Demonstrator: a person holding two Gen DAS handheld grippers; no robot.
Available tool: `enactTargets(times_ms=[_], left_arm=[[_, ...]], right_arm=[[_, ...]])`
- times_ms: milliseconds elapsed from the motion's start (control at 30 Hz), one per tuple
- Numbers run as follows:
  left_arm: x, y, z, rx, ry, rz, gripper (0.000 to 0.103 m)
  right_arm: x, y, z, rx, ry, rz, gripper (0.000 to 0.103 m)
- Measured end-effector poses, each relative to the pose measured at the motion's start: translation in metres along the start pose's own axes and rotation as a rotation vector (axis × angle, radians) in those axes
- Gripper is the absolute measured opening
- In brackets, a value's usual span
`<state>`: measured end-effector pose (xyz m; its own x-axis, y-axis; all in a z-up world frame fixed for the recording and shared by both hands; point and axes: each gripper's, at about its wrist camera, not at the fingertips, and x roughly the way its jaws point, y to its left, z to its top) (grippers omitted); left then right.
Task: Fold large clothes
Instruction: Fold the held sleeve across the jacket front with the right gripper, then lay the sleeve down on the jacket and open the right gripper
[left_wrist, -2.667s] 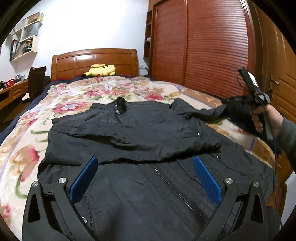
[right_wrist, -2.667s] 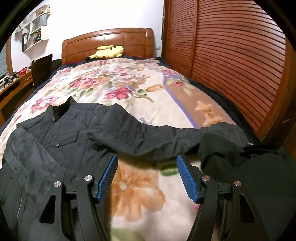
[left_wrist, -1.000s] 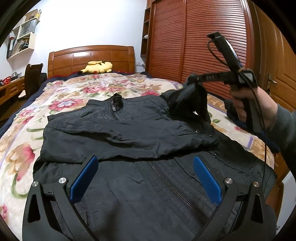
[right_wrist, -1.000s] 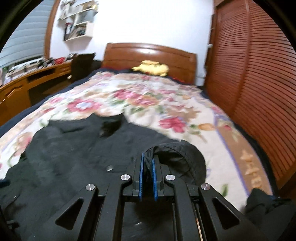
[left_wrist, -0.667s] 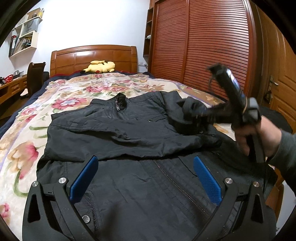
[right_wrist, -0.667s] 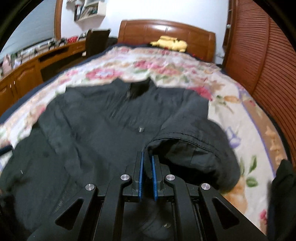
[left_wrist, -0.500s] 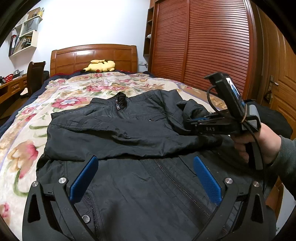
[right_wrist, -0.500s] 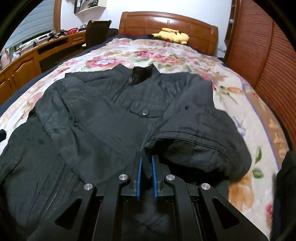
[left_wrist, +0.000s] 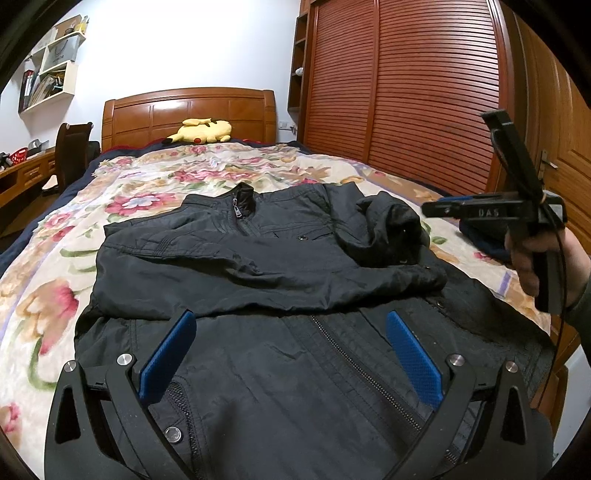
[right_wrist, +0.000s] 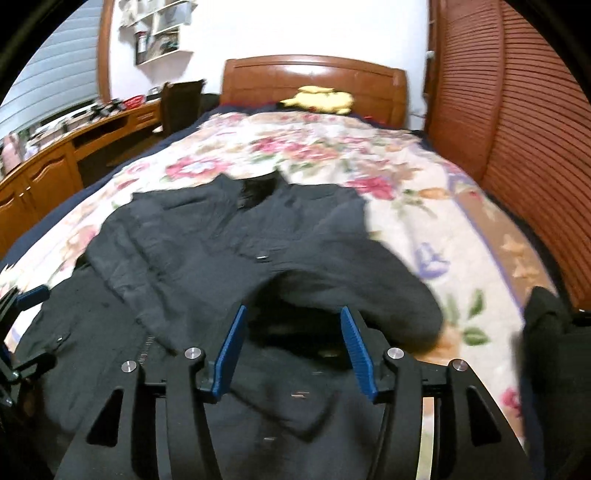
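1. Bed (left_wrist: 122, 177): flowered cover, wooden headboard; the landmark for all entries.
2. Jacket (left_wrist: 258, 266): black, zipped, lying flat on the bed, collar toward the headboard; one sleeve folded across the chest, the other sleeve (left_wrist: 388, 232) bunched at the wardrobe-side shoulder.
3. Left gripper (left_wrist: 291, 354): fingers spread wide, holding nothing, over the jacket's lower front.
4. Soft toy (left_wrist: 201, 130): yellow, against the headboard.
5. Right gripper (right_wrist: 293, 345): fingers parted, empty, just before the bunched sleeve.
6. Wardrobe (left_wrist: 406, 88): slatted brown doors beside the bed.
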<state>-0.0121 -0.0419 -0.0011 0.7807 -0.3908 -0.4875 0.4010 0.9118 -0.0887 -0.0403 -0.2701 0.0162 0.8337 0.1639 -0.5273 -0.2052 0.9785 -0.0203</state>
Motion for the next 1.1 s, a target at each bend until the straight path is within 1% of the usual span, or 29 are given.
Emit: enactTargets(times_ms=[100,167,267,400,433,500,567,667,700,733,767,833,933,1100], left_arm=[[0.0,0.0,-0.001,0.0,0.0,0.001,0.103],[0.0,-0.001,-0.001,0.0,0.0,0.0,0.103],[0.001,0.0,-0.001,0.003,0.003,0.003,0.103],[0.003,-0.002,-0.002,0.005,0.009,0.006,0.103],[0.003,-0.002,-0.002,0.005,0.011,0.006,0.103],[0.004,-0.002,-0.002,0.005,0.014,0.006,0.103],[0.004,-0.002,-0.002,0.005,0.017,0.004,0.103],[0.004,-0.003,-0.002,0.005,0.019,0.002,0.103],[0.004,-0.002,-0.002,0.004,0.019,0.001,0.103],[0.004,-0.002,-0.002,0.002,0.018,-0.001,0.103],[0.003,-0.001,-0.002,0.0,0.016,-0.002,0.103],[0.002,0.0,-0.002,-0.001,0.015,-0.003,0.103],[0.0,0.001,-0.002,-0.001,0.008,0.0,0.103],[-0.006,0.008,0.001,-0.011,-0.007,0.012,0.103]], right_arm=[[0.008,-0.019,-0.005,0.035,0.017,-0.06,0.056],[0.026,-0.026,-0.008,0.045,0.049,-0.118,0.056],[0.055,-0.039,-0.013,0.058,0.114,-0.162,0.056],[0.085,-0.048,-0.01,0.066,0.178,-0.189,0.056],[0.097,-0.047,-0.005,0.056,0.192,-0.202,0.056],[0.111,-0.044,-0.001,0.034,0.209,-0.227,0.056],[0.118,-0.045,0.006,0.035,0.213,-0.22,0.056],[0.126,-0.043,0.012,0.014,0.19,-0.227,0.056],[0.129,-0.042,0.013,0.007,0.186,-0.224,0.054],[0.132,-0.04,0.015,0.002,0.185,-0.211,0.039],[0.134,-0.037,0.017,-0.002,0.19,-0.198,0.033],[0.137,-0.032,0.023,-0.023,0.18,-0.202,0.019],[0.12,-0.021,0.033,-0.052,0.097,-0.238,0.011],[0.083,0.007,0.064,-0.053,-0.068,-0.243,0.01]])
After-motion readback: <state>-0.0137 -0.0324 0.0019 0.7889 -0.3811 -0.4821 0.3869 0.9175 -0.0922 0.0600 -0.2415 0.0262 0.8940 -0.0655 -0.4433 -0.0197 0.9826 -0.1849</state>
